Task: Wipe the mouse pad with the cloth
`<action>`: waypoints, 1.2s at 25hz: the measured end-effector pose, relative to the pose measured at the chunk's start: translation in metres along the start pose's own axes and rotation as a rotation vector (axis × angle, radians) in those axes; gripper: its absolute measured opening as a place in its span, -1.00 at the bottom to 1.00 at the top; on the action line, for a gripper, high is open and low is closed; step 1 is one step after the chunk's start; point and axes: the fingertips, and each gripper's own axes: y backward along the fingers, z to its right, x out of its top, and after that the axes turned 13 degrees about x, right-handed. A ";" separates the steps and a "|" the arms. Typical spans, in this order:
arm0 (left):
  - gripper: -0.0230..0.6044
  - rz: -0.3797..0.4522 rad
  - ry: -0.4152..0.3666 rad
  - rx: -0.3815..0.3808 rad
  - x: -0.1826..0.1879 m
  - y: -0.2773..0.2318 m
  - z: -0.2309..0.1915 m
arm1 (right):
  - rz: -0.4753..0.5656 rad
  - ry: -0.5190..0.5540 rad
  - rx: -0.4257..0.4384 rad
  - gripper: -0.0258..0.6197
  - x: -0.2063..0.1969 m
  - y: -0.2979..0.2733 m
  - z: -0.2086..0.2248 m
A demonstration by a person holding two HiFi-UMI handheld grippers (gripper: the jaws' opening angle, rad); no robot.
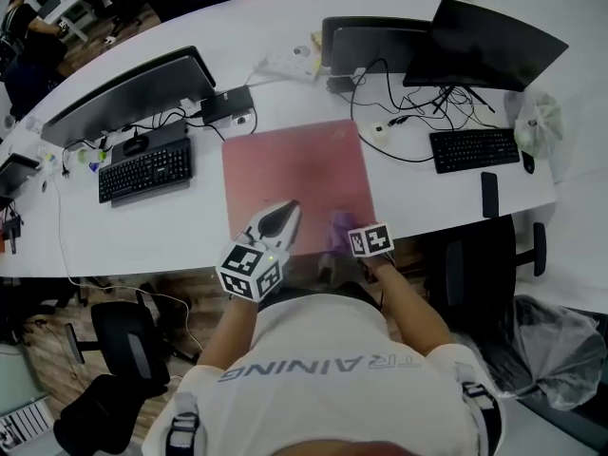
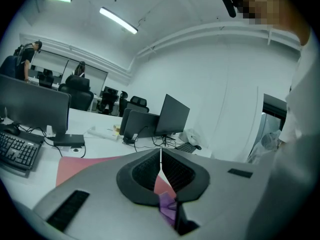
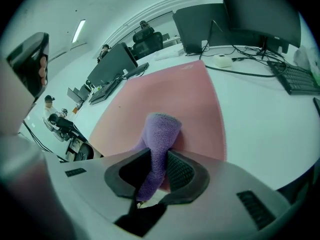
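**Right claw [image 3: 157,171] clamped on cloth [image 3: 160,131]; left claw [image 2: 160,159] closed, empty**

- Right claw: jaws pinched on the purple cloth. A strip of it runs up between the pads, and the bunched end sticks out just past the tips.
- That bunched end sits over the pink mouse pad [image 3: 165,99], near its closest edge, and appears to touch the surface.
- The rest of the pad stretches ahead of the right claw and off to its left.
- Left claw: just to the left of the right claw and close beside it, not touching. Its tips are over the pad's near edge.
- Left jaw tips are pressed together with nothing gripped. The purple seen through the gap below the tips is the cloth beyond, in the other claw.
- Well ahead of the left claw and to its left: black keyboard [image 1: 144,171] and monitor [image 1: 123,93] on the white desk [image 1: 427,198].
- Ahead and right of the right claw: second keyboard [image 1: 473,148], cables, dark monitor [image 1: 484,46].
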 end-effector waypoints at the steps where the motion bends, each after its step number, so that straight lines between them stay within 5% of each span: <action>1: -0.82 0.001 -0.004 -0.012 0.001 -0.004 0.006 | 0.000 -0.002 -0.010 -0.59 0.000 0.007 0.009; 14: -0.82 0.030 -0.030 -0.041 0.018 -0.020 0.030 | 0.083 -0.102 -0.118 -0.59 -0.008 0.070 0.069; 30: -0.82 0.199 -0.034 0.188 0.087 0.079 -0.094 | 0.621 0.324 -0.042 -0.60 0.199 0.144 -0.133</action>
